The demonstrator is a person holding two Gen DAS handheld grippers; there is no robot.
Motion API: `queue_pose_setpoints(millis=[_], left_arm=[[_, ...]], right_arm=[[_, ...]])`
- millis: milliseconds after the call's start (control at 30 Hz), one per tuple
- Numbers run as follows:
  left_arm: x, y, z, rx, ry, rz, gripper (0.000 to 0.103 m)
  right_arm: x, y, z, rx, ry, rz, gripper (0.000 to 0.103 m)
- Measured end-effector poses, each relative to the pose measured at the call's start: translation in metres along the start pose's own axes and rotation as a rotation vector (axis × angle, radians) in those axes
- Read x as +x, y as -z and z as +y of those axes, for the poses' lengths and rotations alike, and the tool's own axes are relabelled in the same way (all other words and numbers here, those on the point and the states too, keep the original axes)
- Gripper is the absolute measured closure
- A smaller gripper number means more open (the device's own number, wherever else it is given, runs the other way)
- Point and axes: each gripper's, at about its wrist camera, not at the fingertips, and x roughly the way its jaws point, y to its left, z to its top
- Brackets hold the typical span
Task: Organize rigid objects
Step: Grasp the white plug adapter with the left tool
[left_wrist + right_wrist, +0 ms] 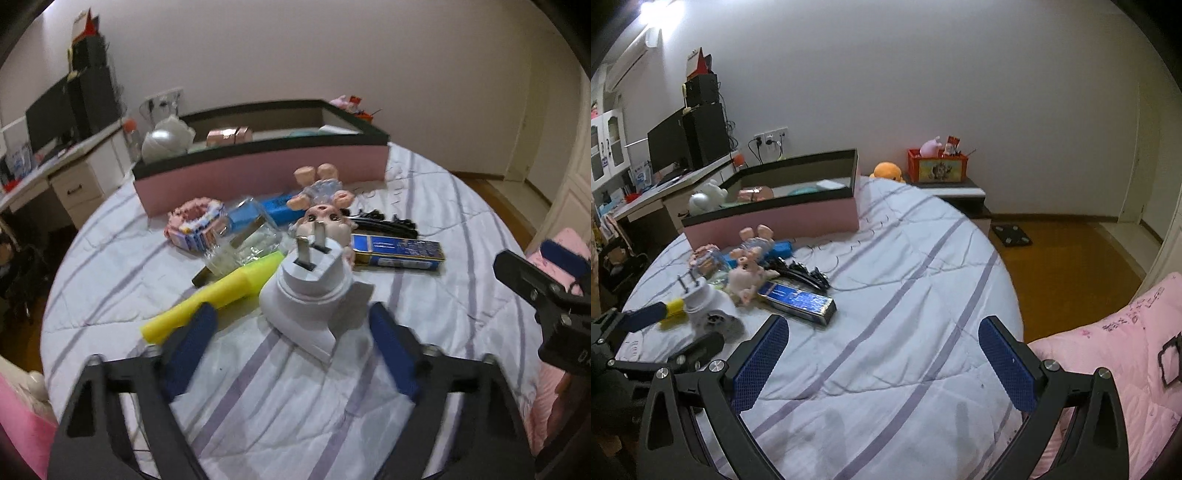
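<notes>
**Left tool spread at the plug adapter, right tool idle over the bed**

We see the left tool (291, 343) low over the striped quilt (280, 398), pitched down and forward, blue pads spread wide. The white plug adapter (314, 291) sits just ahead of the fingertips, prongs up, between the two pad lines but not gripped. From the right wrist view, the same adapter (705, 306) stands with the left tool's blue finger (646, 315) just beside it; contact we cannot confirm.

The right tool (882, 365) hovers to the right, level with the bed, spread wide, holding nothing, over bare quilt (886, 295).

Clutter behind the adapter:
- yellow foam tube (218, 299) lying flat, touching the adapter's left side
- clear glass bottle (243, 240) behind the tube
- pink pig doll (325, 214) lying head toward us
- blue-and-gold flat box (397, 253) to the right of the doll
- black hair clips (384, 221) behind that box
- pink bracelet-like toy (194, 221) at the left

The pink box with a black rim (258, 166) sits at the far edge of the bed, open, with a few items already inside.
</notes>
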Motion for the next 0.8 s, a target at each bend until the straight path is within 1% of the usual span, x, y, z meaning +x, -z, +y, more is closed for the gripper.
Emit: queue_pose_setpoints(millis=[67, 133, 333, 367, 400, 433, 533, 567, 733, 800], left_arm=[[0.005, -0.001, -0.002, 0.019, -0.005, 0.010, 0.032], [0.009, -0.002, -0.005, 0.037, -0.028, 0.012, 0.032], [0.017, -0.009, -0.014, 0.072, -0.018, 0.046, 0.031], [0.018, -0.011, -0.014, 0.073, -0.015, 0.049, 0.035], [0.019, -0.013, -0.014, 0.075, -0.010, 0.051, 0.041], [0.020, -0.014, -0.014, 0.079, 0.000, 0.052, 0.052], [0.019, -0.015, -0.010, 0.064, 0.027, 0.045, 0.052], [0.016, -0.014, -0.007, 0.049, 0.032, 0.032, 0.052], [-0.006, -0.010, 0.009, 0.021, 0.014, -0.005, 0.052], [-0.018, -0.009, 0.019, 0.006, -0.002, -0.026, 0.052]], right_arm=[[0.009, -0.001, -0.003, 0.007, -0.004, 0.016, 0.000], [0.016, -0.002, -0.005, 0.012, -0.013, 0.028, 0.000], [0.023, -0.006, -0.007, 0.021, -0.025, 0.035, 0.000], [0.024, -0.006, -0.007, 0.020, -0.026, 0.036, 0.000], [0.025, -0.006, -0.007, 0.021, -0.027, 0.036, 0.000], [0.026, -0.006, -0.007, 0.022, -0.027, 0.040, 0.000], [0.026, -0.007, -0.006, 0.023, -0.026, 0.044, 0.000], [0.026, -0.007, -0.005, 0.019, -0.026, 0.048, 0.000], [0.026, -0.011, 0.005, -0.001, -0.026, 0.049, 0.000], [0.024, -0.016, 0.012, -0.007, -0.037, 0.035, 0.000]])
